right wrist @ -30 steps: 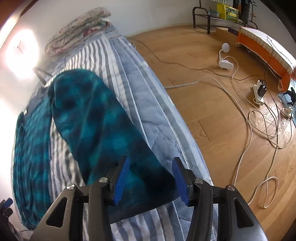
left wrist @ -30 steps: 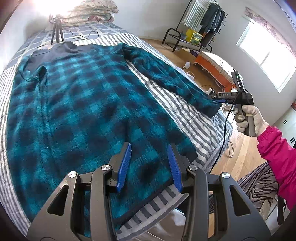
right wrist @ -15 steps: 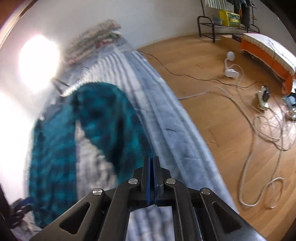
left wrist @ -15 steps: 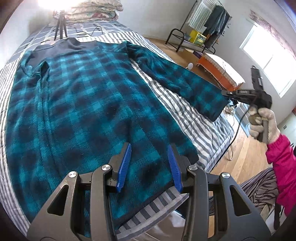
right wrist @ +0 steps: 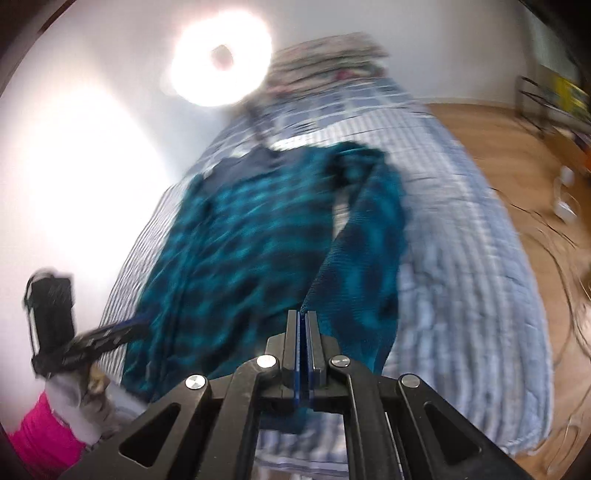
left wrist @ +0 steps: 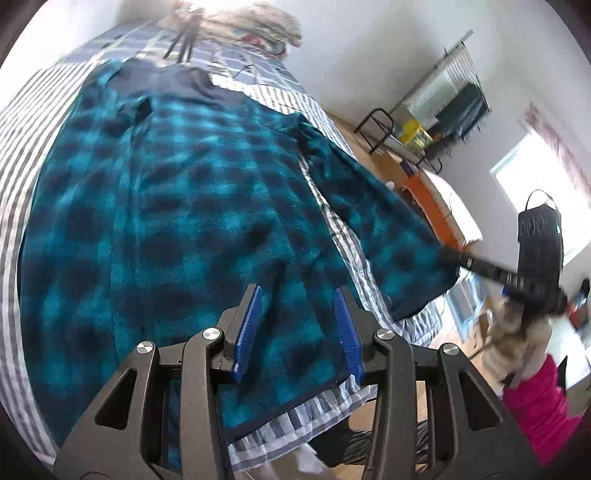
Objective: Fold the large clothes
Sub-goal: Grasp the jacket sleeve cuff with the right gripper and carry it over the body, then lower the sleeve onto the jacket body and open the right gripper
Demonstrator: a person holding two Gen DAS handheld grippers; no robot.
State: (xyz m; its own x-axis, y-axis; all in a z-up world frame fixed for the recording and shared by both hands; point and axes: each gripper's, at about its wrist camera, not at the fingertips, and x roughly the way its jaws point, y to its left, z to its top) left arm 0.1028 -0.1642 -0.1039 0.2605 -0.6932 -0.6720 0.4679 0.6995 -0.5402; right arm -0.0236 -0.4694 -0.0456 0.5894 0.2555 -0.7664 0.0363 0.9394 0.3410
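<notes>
Blue-padded fingers of the left gripper [left wrist: 297, 330] stand spread apart over the near hem of a teal-and-black checked fleece garment [left wrist: 155, 229], with no cloth pinched between the pads; whether the tips touch the fabric cannot be told. The garment lies spread flat, collar away from the camera, on a bed covered in a grey-and-white striped quilt [left wrist: 22, 122], its hem close to the near edge of the mattress. To the right, one sleeve [left wrist: 384, 229] stretches off the body of the garment and hangs lifted above the quilt, its cuff caught in the right gripper [left wrist: 448, 258], which a gloved hand [left wrist: 517, 328] in a bright pink sleeve [left wrist: 535, 413] holds beside the bed. Seen from the right wrist, that gripper's [right wrist: 303, 321] fingers are pressed together on the cuff edge, the sleeve [right wrist: 369, 258] rising in a fold from the garment's shoulder toward the pads. Farther off, a dark collar panel [left wrist: 162, 79] lies near the head of the bed, beside a tripod [left wrist: 183, 33] and a stack of folded bedding [left wrist: 255, 22]. Beyond the bed, on a wooden floor [right wrist: 498, 125], stand a clothes rack [left wrist: 443, 99] and an orange-sided bench [left wrist: 439, 210] beneath a bright window [left wrist: 535, 199]. Both views are motion-blurred.
</notes>
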